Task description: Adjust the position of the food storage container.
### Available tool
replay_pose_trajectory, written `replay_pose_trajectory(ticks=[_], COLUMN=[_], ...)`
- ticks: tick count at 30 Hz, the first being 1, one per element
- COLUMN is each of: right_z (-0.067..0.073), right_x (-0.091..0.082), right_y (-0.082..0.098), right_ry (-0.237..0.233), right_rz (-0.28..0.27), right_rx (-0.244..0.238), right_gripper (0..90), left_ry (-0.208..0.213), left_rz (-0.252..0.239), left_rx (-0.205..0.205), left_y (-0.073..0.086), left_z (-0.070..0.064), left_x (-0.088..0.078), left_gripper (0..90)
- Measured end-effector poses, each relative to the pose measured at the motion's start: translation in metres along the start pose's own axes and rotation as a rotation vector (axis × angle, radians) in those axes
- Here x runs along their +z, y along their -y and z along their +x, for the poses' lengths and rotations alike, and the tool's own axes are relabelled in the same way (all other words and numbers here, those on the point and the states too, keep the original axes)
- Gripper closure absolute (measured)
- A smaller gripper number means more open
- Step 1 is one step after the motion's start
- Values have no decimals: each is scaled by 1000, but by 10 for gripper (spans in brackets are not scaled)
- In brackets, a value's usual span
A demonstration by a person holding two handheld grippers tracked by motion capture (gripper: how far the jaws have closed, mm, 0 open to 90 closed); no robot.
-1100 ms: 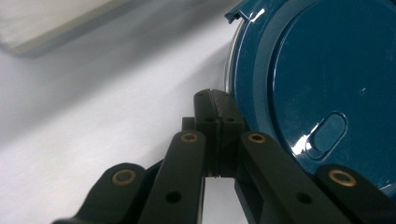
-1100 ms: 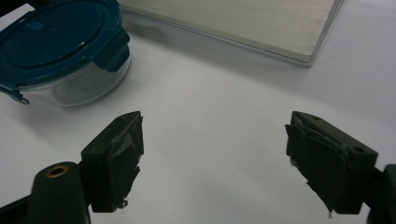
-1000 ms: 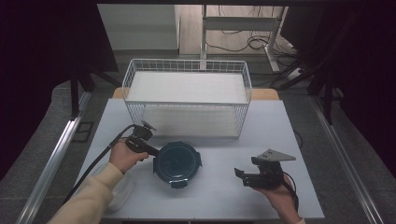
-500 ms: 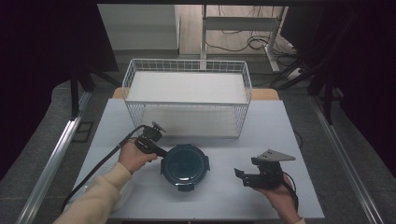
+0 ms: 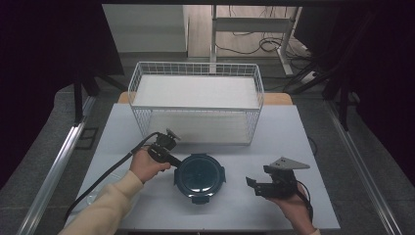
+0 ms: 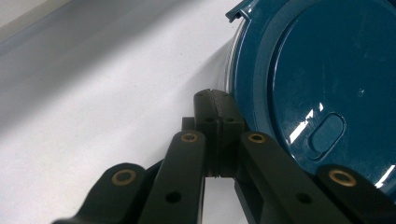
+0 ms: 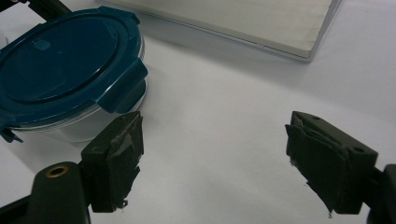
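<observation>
Mid-push, seemingly: left gripper (image 5: 171, 159) with jaws closed on nothing, tips against the left rim of the blue-lidded container (image 5: 199, 175) at the table's near middle; right gripper (image 5: 259, 186) gaping empty to its right; next, presumably, a steady nudge rightward.

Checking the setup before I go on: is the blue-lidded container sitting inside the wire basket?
No, the container sits on the table in front of the wire basket.

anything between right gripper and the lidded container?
Nothing: bare white tabletop separates the open right gripper from the blue-lidded container. The high view and the right gripper view both show it.
</observation>
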State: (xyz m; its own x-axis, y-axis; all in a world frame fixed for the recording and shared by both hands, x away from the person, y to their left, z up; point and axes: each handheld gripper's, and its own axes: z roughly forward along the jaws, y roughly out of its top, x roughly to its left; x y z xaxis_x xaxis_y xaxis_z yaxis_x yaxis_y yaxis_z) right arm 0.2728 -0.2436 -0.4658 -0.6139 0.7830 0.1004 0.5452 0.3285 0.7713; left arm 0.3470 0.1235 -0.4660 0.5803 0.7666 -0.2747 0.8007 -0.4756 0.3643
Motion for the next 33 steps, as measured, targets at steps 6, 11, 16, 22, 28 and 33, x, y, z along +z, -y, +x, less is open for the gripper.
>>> replay_pose_trajectory(ticks=[6,11,16,22,28,33], right_z=[1,-1,-2,-3,-3,0], right_x=[2,-1,-2,-5,-5,-4], right_y=[1,0,1,1,1,0], right_ry=[-2,-1,1,5,8,3], right_rz=[6,-1,-1,-11,-11,-9], right_rx=[0,6,9,13,13,8], right_gripper=[186,186,186,186,186,186], left_ry=[18,31,-20,-63,-37,75], left_rz=[5,8,-29,-123,-315,-421], left_rx=[11,22,45,-6,-84,-67], left_y=[-1,-1,1,23,78,114], left_z=[-4,-6,-3,25,44,21], left_x=[2,3,-5,-49,-115,-133], left_gripper=[900,900,900,900,900,900])
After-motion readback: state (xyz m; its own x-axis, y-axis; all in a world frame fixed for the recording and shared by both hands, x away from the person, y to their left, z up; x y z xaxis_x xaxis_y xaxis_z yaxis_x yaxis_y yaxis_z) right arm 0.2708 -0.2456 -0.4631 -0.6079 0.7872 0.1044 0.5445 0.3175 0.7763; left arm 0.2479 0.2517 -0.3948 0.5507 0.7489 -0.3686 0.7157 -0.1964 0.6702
